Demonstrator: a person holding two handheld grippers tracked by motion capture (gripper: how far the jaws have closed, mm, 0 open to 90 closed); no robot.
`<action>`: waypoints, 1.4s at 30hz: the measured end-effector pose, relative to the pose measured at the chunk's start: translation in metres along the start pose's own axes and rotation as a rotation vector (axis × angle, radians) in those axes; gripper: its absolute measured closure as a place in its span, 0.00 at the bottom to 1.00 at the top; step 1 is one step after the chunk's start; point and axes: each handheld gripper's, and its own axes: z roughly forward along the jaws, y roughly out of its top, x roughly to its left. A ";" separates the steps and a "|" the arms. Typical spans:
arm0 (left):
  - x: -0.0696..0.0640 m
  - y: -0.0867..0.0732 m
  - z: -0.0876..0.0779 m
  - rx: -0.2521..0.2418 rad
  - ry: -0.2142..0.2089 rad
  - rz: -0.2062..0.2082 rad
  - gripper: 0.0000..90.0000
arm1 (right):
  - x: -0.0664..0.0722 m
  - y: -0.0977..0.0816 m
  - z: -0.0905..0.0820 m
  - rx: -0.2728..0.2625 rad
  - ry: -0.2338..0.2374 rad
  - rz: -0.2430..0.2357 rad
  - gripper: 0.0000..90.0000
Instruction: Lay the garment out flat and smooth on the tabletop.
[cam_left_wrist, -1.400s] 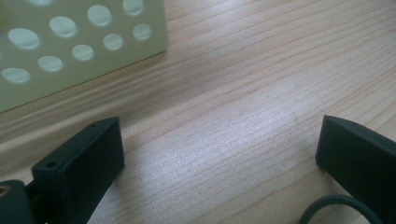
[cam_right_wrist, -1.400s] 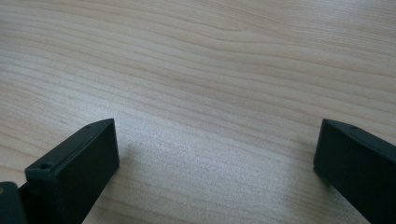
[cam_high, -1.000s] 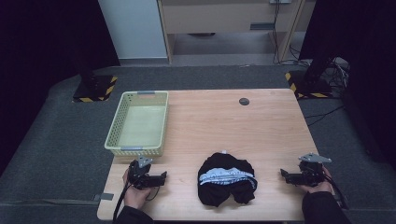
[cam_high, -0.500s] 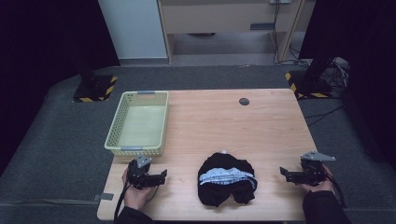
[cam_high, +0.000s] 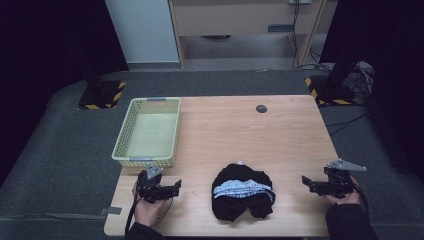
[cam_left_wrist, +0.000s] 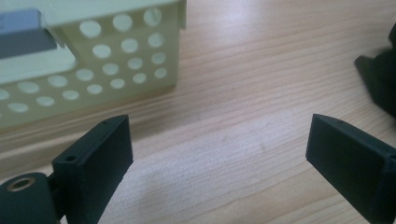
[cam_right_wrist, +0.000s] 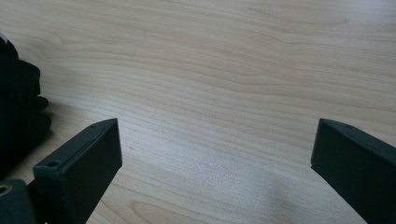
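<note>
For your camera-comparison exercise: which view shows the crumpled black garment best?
The high view: the crumpled black garment lies whole between both grippers. The left gripper view catches its dark edge; the right gripper view, a dark fold.

This looks like a lab or recording studio rather than a home. A single light-wood table (cam_high: 280, 130) stands on grey carpet (cam_high: 65, 160), flanked by black stands with yellow-and-black hazard-striped bases (cam_high: 100, 97), with black curtains (cam_high: 45, 45) at both sides. Loose cables (cam_high: 360, 70) trail across the floor near a plain wooden cabinet (cam_high: 245, 20) behind.
</note>
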 end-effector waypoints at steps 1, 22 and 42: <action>-0.001 0.001 -0.001 -0.007 -0.002 -0.001 0.07 | 0.001 0.001 0.000 -0.003 0.000 0.000 0.03; -0.015 0.027 -0.010 -0.097 -0.049 -0.008 0.07 | 0.020 0.028 -0.007 -0.072 0.050 -0.016 0.05; -0.026 0.049 -0.006 -0.142 -0.074 0.005 0.07 | 0.035 0.045 0.003 -0.075 0.078 -0.039 0.06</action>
